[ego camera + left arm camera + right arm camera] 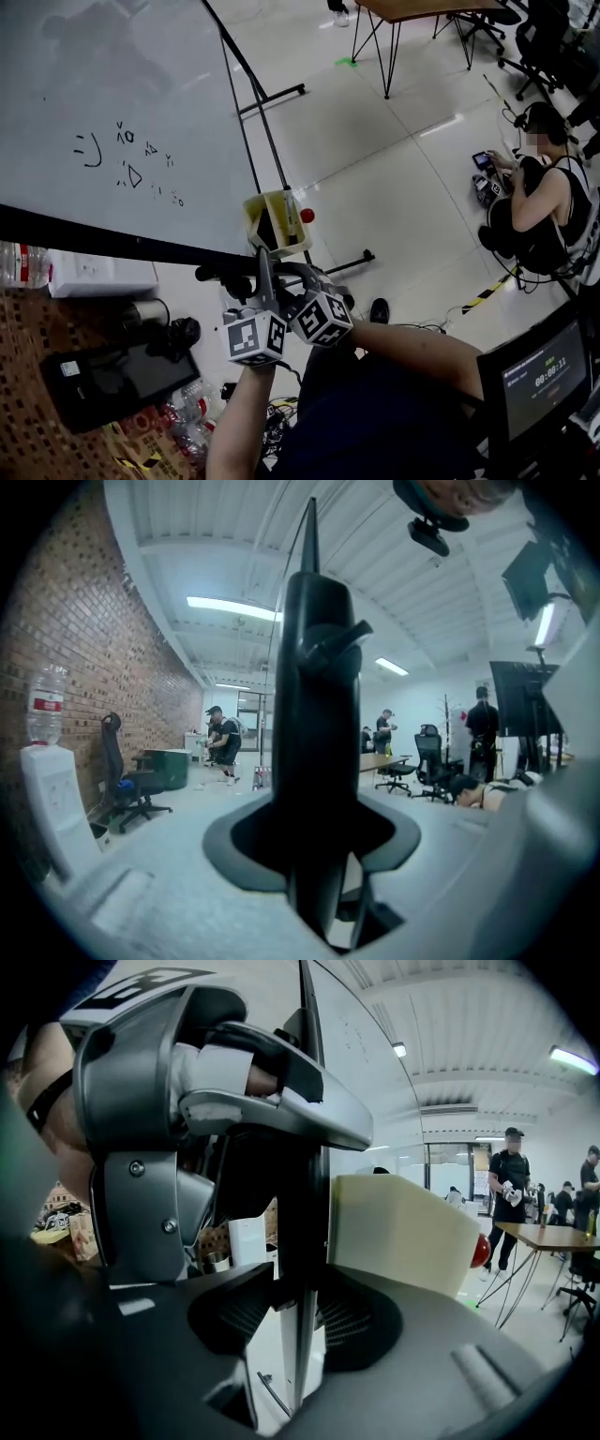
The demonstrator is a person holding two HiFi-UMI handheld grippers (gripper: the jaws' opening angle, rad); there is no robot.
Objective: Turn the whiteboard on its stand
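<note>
- Board [122, 103] is tilted on its stand [281, 94]. In the head view it fills the 9-to-12 o'clock quarter, face toward us.
- Its dark lower edge [112, 242] runs long from 9 o'clock to just short of 6, ending at a corner.
- Both tools sit at that corner, side by side: left tool [242, 279] on the 9 o'clock side, right tool [281, 274] at its 3 o'clock, almost touching.
- Left tool: pinching the board edge, which stands 12-to-6 between the pads in its own view.
- Right tool: same, pads pressed on both faces of the thin edge.
- Cream holder [277, 223] is on the board at 12 o'clock from the tools.
- We judge the key relation to be that the whole board lies at 10–11 o'clock from the grip. Neither hand is nearer, so the corner is our lever for the turn.
</note>
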